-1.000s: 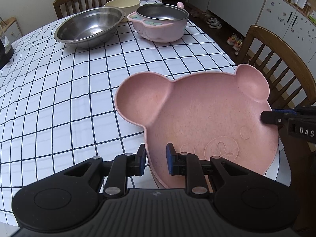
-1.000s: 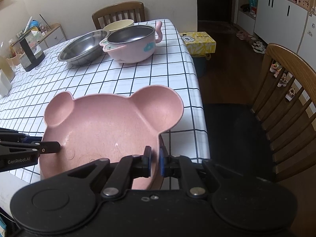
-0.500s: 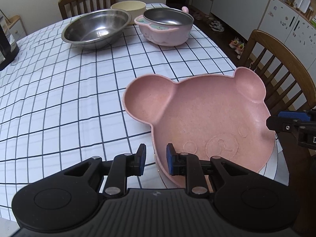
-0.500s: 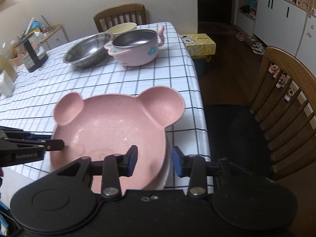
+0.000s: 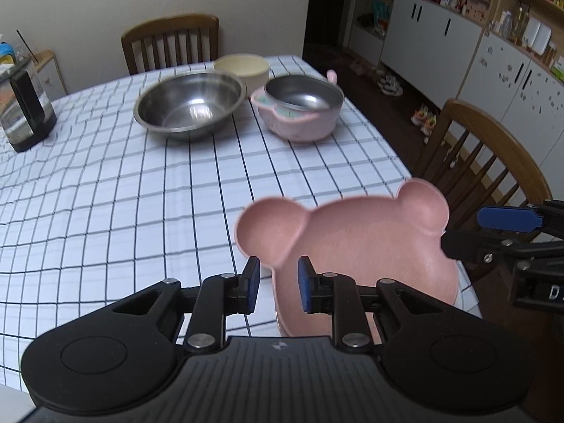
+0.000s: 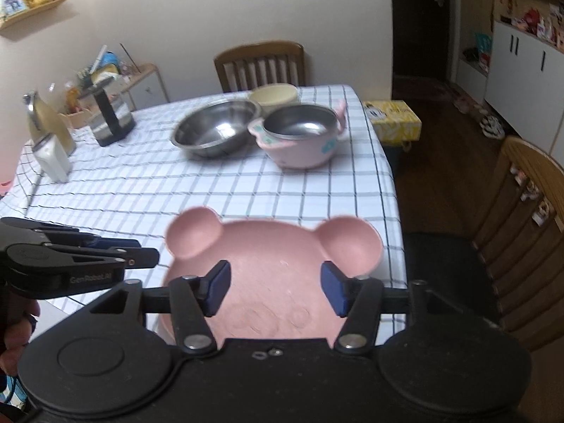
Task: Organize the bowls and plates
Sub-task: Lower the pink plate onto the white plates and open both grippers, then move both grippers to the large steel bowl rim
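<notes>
The right gripper (image 6: 275, 289) is showing its blue pads standing well apart, having just been opening, with nothing pressed between them; the pink bear-shaped plate (image 6: 278, 271) is lying below and past them, free of both pads. The left gripper (image 5: 275, 283) is keeping its fingers only a narrow gap apart, and the plate's (image 5: 356, 246) near rim is showing through that gap without either pad pressing on it. The plate is sitting at the near right corner of the checked tablecloth (image 5: 123, 194), its two round ears pointing away toward the far bowls. Seen from the left wrist, the right gripper (image 5: 493, 232) is hanging just beside the plate's right ear; seen from the right wrist, the left gripper (image 6: 116, 253) is hovering just off the plate's left ear, a hand (image 6: 14, 331) gripping behind it.

Well beyond the plate, a steel bowl (image 5: 190, 105) is resting with a pink steel-lined bowl (image 5: 301, 111) just to its right and a cream bowl (image 5: 242, 70) behind the two. A glass jug (image 5: 24, 109) is standing far left of the plate. A wooden chair (image 5: 171, 46) is waiting past the cream bowl, and another chair (image 5: 493, 155) is standing right of the plate.
</notes>
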Demonstrator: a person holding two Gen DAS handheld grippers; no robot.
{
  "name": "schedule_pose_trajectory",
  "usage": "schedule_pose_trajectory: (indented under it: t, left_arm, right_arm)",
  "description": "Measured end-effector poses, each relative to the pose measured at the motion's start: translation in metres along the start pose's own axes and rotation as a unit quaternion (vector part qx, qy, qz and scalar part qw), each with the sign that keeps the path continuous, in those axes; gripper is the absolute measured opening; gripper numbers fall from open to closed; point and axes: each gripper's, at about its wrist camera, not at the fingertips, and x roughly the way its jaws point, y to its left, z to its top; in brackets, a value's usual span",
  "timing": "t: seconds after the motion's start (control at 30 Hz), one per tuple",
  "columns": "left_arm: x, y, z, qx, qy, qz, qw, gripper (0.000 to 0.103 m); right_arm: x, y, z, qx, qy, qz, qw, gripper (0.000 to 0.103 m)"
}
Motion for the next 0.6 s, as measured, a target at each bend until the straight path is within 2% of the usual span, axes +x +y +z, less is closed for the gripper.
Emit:
schedule_pose_trajectory:
  t: [0.13, 0.2, 0.27, 0.4, 0.5, 0.6]
  left_arm:
    - [-0.013, 0.003, 0.007, -0.012, -0.021, 0.003, 0.9997, 0.033]
    - [-0.021, 0.005, 0.011, -0.016, -0.036, 0.005, 0.9992, 0.050]
    - [-0.028, 0.007, 0.014, -0.019, -0.053, 0.009, 0.9984, 0.057]
    - [-0.036, 0.015, 0.023, -0.024, -0.075, 0.015, 0.9968, 0.058]
    - [-0.042, 0.023, 0.030, -0.032, -0.092, 0.020, 0.9950, 0.069]
    - [-0.048, 0.035, 0.037, -0.038, -0.115, 0.023, 0.9923, 0.075]
  right_arm:
    - [-0.004, 0.009, 0.010, -0.009, -0.015, 0.006, 1.000, 0.065]
    - [-0.004, 0.013, 0.015, -0.010, -0.020, 0.011, 1.000, 0.071]
    - [-0.005, 0.018, 0.020, -0.014, -0.028, 0.015, 0.999, 0.072]
    - [-0.005, 0.028, 0.034, -0.018, -0.044, 0.021, 0.999, 0.082]
    - [-0.005, 0.035, 0.045, -0.022, -0.057, 0.023, 0.998, 0.088]
    - [-0.003, 0.042, 0.057, -0.029, -0.072, 0.023, 0.997, 0.096]
